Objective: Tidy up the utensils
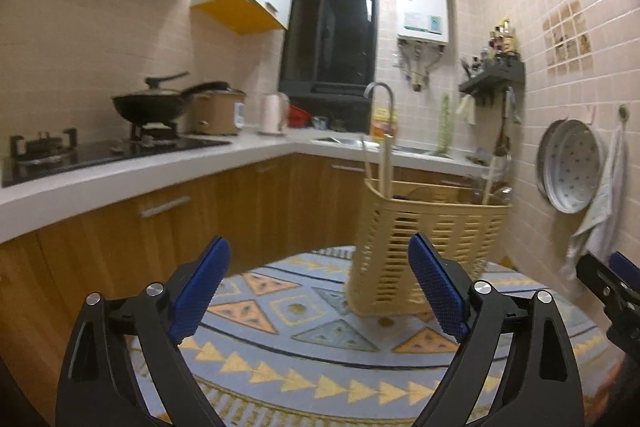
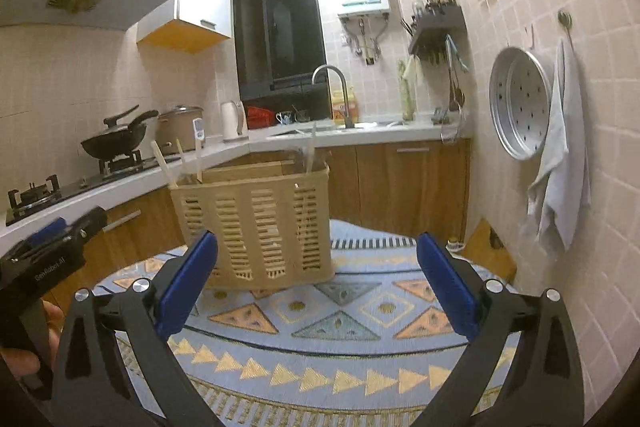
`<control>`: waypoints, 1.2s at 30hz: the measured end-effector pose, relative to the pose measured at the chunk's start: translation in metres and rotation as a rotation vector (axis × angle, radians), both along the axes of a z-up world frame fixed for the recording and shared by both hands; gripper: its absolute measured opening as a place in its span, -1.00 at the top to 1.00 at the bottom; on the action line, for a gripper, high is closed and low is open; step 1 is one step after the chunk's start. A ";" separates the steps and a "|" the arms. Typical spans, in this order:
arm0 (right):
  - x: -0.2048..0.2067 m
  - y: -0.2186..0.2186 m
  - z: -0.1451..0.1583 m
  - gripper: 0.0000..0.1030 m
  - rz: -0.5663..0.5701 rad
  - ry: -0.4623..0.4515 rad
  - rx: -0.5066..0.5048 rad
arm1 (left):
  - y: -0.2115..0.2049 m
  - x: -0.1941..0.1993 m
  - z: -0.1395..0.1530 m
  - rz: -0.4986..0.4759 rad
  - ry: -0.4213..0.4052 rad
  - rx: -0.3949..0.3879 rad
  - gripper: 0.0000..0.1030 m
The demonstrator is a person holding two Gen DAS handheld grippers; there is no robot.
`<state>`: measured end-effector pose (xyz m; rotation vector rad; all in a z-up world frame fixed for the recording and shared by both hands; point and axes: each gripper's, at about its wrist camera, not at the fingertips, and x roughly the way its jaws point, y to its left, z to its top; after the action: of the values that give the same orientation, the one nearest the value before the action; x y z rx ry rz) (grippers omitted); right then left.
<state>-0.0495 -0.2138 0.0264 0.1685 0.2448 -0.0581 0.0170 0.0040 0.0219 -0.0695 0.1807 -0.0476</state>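
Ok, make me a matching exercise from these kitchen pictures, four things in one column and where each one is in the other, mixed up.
Things:
1. basket
2. wok
3. steamer tray
4. kettle

Places:
A. hanging on the tiled wall
B. on the patterned tablecloth
C. on the counter by the window
D. on the stove burner

Pairs: 1-B, 2-D, 3-A, 4-C

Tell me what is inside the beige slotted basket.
Pale wooden chopsticks stick up from the beige slotted basket. Their lower ends, and anything lying at the bottom, are hidden by its walls.
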 end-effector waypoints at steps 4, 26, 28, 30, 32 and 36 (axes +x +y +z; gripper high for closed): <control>0.015 0.004 -0.013 -0.85 0.018 0.076 -0.008 | -0.002 0.001 -0.004 0.013 -0.010 0.020 -0.77; 0.018 0.017 -0.017 -0.85 0.045 0.101 -0.066 | -0.014 0.012 -0.015 -0.007 0.052 0.086 -0.85; 0.020 0.017 -0.018 -0.85 0.049 0.106 -0.068 | -0.013 0.013 -0.016 -0.005 0.060 0.083 -0.85; 0.020 0.017 -0.018 -0.85 0.050 0.110 -0.070 | -0.012 0.014 -0.017 -0.005 0.068 0.078 -0.85; 0.020 0.017 -0.019 -0.85 0.049 0.111 -0.068 | -0.011 0.016 -0.017 -0.002 0.074 0.076 -0.85; 0.021 0.016 -0.019 -0.85 0.046 0.117 -0.063 | -0.012 0.015 -0.017 0.000 0.074 0.080 -0.85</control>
<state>-0.0280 -0.1981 0.0071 0.0971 0.3634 -0.0302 0.0323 -0.0082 0.0050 0.0090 0.2560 -0.0377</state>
